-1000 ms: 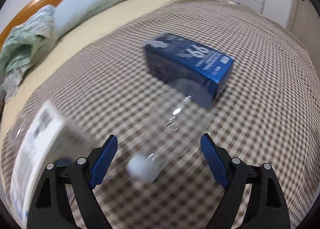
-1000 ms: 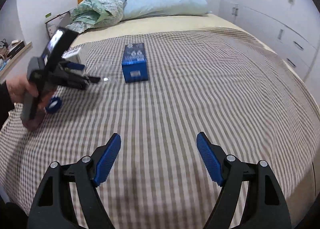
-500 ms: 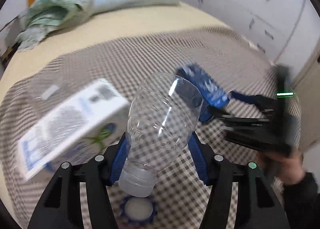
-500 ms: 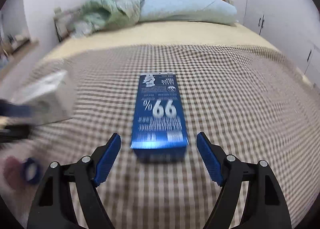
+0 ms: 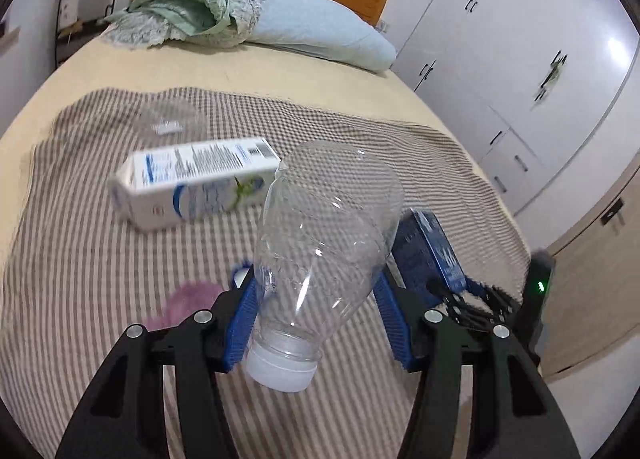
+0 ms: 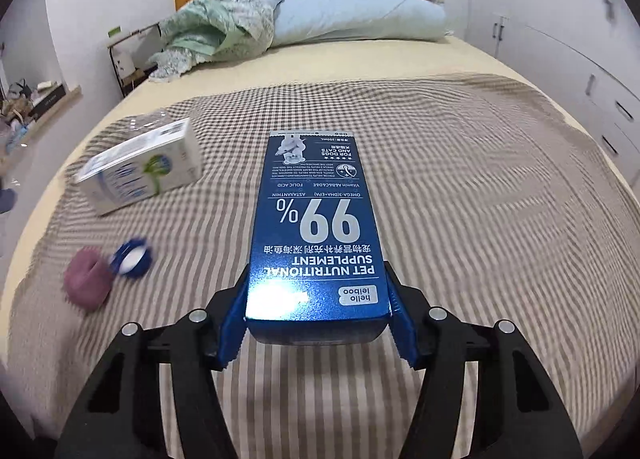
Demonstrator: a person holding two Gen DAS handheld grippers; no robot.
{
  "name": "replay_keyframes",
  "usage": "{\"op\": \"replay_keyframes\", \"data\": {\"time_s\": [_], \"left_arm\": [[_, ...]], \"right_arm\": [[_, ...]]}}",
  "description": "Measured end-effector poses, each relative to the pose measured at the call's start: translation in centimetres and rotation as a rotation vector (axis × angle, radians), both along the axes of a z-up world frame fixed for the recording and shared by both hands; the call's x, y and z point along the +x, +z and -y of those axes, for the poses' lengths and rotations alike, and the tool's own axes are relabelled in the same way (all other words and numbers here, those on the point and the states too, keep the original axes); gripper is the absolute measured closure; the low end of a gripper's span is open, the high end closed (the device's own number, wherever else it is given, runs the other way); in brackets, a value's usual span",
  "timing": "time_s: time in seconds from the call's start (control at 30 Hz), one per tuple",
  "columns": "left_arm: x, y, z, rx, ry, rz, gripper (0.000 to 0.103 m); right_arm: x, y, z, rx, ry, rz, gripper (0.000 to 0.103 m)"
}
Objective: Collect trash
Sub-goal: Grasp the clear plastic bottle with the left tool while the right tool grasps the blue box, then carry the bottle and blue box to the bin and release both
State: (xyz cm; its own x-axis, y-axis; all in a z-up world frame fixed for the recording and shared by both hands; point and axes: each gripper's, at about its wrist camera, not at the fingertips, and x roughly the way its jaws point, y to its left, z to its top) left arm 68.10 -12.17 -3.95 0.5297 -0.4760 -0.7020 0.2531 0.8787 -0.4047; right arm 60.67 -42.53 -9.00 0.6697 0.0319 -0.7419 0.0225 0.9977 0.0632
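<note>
Since the clear bottle (image 5: 320,255) is empty thin plastic, it should be very light, slick and easily crushed; the left tongs (image 5: 316,323) clamp it low on the shoulder, just above the white cap (image 5: 280,369), base pointing away and tilted up off the bed (image 5: 80,279). That narrow, stiffer part looks the safest hold. The blue box (image 6: 316,235) lies flat on the checked blanket (image 6: 480,219); being stiff light card, it takes a squeeze across its near end, where the right tongs (image 6: 316,323) sit closed against both sides, held low and level. A white carton (image 6: 140,167), a blue lid (image 6: 132,257) and a purple lump (image 6: 86,283) lie nearby, untouched.
</note>
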Motion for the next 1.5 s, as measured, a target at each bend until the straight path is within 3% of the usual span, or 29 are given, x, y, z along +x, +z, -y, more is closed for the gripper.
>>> {"op": "replay_keyframes", "data": {"time_s": [0.2,0.33,0.5,0.67,0.8,0.97,1.0,1.03,1.13,1.2,1.3,1.5], "left_arm": [[-8.5,1.3,1.7,-0.051,-0.023,-0.029,0.049],[-14.6,1.0,5.2,-0.069,-0.114,-0.029,0.049],[-20.1,-0.6,9.7,-0.112,-0.202,-0.064,0.049],[-23.7,-2.7,14.1,-0.091,-0.275,-0.095,0.049],[-25.5,-4.8,16.3,-0.052,-0.308,-0.142,0.049],[-26.6,-6.5,18.3,0.016,-0.335,-0.163,0.049],[-26.7,-6.9,18.7,0.022,-0.336,-0.169,0.049],[-26.9,-7.2,19.1,0.029,-0.338,-0.174,0.049],[-27.2,-8.1,20.2,0.061,-0.346,-0.18,0.049],[-27.8,-8.9,21.3,0.086,-0.363,-0.185,0.049],[-28.6,-10.7,23.2,0.115,-0.401,-0.213,0.049],[-30.3,-17.4,29.7,0.158,-0.502,-0.373,0.049]], "right_arm": [[-11.8,1.4,4.7,0.031,-0.115,0.015,0.044],[-21.6,-0.5,8.7,0.014,-0.216,-0.028,0.044],[-33.6,-7.0,13.0,0.059,-0.365,-0.176,0.044],[-40.1,-17.0,15.0,0.158,-0.486,-0.394,0.044],[-40.8,-23.9,14.7,0.213,-0.499,-0.522,0.044],[-35.9,-29.2,14.4,0.24,-0.478,-0.558,0.042],[-35.7,-30.1,15.1,0.262,-0.465,-0.555,0.039],[-33.8,-31.7,15.0,0.313,-0.436,-0.561,0.027],[-32.6,-33.5,15.3,0.289,-0.4,-0.608,0.025],[-32.7,-33.6,15.5,0.261,-0.398,-0.622,0.025],[-35.0,-32.3,17.0,0.367,-0.428,-0.564,0.025],[-42.4,-27.7,20.8,0.387,-0.566,-0.437,0.025]]}}
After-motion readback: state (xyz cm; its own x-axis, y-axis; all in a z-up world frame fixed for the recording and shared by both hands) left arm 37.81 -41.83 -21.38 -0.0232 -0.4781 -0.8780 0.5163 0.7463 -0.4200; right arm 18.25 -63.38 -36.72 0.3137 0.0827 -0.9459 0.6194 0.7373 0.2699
